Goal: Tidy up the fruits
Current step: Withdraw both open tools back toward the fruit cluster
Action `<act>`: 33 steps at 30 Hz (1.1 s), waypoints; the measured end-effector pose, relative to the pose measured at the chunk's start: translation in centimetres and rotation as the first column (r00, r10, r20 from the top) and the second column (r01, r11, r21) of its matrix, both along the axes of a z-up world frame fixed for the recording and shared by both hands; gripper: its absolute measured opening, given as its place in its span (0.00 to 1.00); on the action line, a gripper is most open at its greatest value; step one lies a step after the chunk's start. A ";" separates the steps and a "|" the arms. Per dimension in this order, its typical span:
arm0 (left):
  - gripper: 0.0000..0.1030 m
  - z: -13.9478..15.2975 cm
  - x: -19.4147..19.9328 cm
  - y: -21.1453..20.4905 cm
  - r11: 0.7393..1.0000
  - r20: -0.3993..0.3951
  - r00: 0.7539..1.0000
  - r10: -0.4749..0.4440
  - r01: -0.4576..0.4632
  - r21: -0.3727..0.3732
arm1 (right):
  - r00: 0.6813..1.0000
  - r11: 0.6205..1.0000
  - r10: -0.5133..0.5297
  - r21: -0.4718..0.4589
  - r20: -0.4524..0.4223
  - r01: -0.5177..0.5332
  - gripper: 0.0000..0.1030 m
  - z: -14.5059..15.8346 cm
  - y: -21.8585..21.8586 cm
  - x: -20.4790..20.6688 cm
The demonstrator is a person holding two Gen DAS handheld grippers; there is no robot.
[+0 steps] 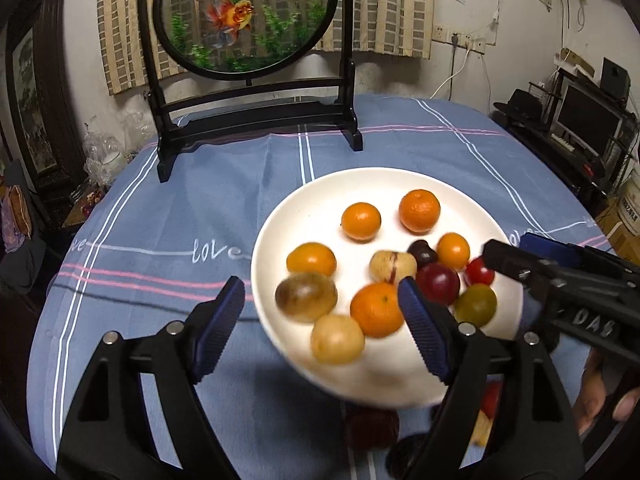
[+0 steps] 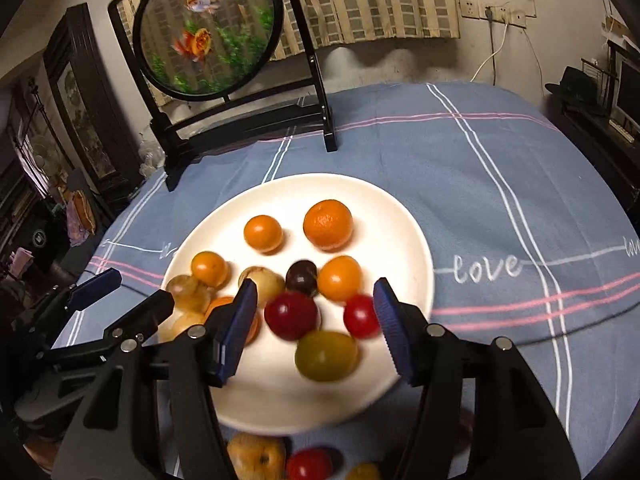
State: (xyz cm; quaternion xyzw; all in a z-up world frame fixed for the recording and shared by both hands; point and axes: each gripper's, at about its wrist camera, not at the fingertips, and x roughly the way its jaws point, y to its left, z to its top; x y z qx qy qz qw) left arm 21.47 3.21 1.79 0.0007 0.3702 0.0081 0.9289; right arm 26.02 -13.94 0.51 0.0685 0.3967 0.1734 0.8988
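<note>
Fruits are sitting on the plate, mid-table: mandarins at the back, a dark plum in the middle, a red plum, a small red tomato and a green-yellow one at the front right, pale brownish fruits at the front left. More loose fruit is lying on the cloth just off the near rim: a yellow one, a red one and others, blurred, so I can't tell what they are.

Left gripper is hovering over the near-left rim, jaws standing wide, nothing between the pads. Right gripper is hovering over the front-right cluster, jaws partly apart, red plum and tomato framed between them but not pinched. My read: both are empty and the plate is serving as the collection point, with the off-plate fruit not yet gathered.

In the way: the two tools are crowding each other over the same plate edge, each visible in the other's view. Fruit on the plate is packed close, several touching, so any drop could nudge neighbours and set them rolling. The goldfish screen is standing behind the plate, well apart. A hand is showing at the lower right of the left view.
</note>
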 end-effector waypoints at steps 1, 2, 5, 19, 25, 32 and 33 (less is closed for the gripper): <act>0.80 0.0 -0.5 0.2 1.000 0.001 1.000 0.002 -0.002 -0.003 | 1.000 1.000 -0.003 0.005 0.001 0.003 0.59 0.1 -0.6 -0.6; 0.80 -0.1 -1.2 0.4 1.000 -0.001 1.000 0.004 -0.004 -0.006 | 1.000 1.000 -0.010 0.011 0.004 0.010 0.59 0.2 -1.3 -1.2; 0.80 -0.3 -2.8 0.8 1.000 -0.006 1.000 0.009 -0.009 -0.015 | 0.999 0.998 -0.044 0.040 0.003 0.044 0.59 0.1 -3.3 -3.0; 0.82 -1.4 -8.5 0.4 1.000 -0.029 1.000 0.006 -0.006 -0.008 | 0.996 0.998 -0.068 -0.007 -0.053 0.068 0.59 -2.8 -6.7 -9.7; 0.84 -2.9 -10.1 -0.2 1.000 -0.064 0.998 -0.010 0.011 0.017 | 0.995 0.998 -0.066 -0.010 -0.080 0.066 0.60 -4.1 -7.2 -11.2; 0.84 -4.0 -10.2 -0.5 0.999 -0.103 0.995 -0.014 0.017 0.030 | 0.994 0.998 -0.064 0.018 -0.086 0.066 0.64 -4.5 -7.6 -11.9; 0.84 -4.2 -10.1 -0.5 0.999 -0.107 0.994 -0.013 0.016 0.029 | 0.994 0.998 -0.064 0.018 -0.087 0.065 0.64 -4.6 -7.5 -12.0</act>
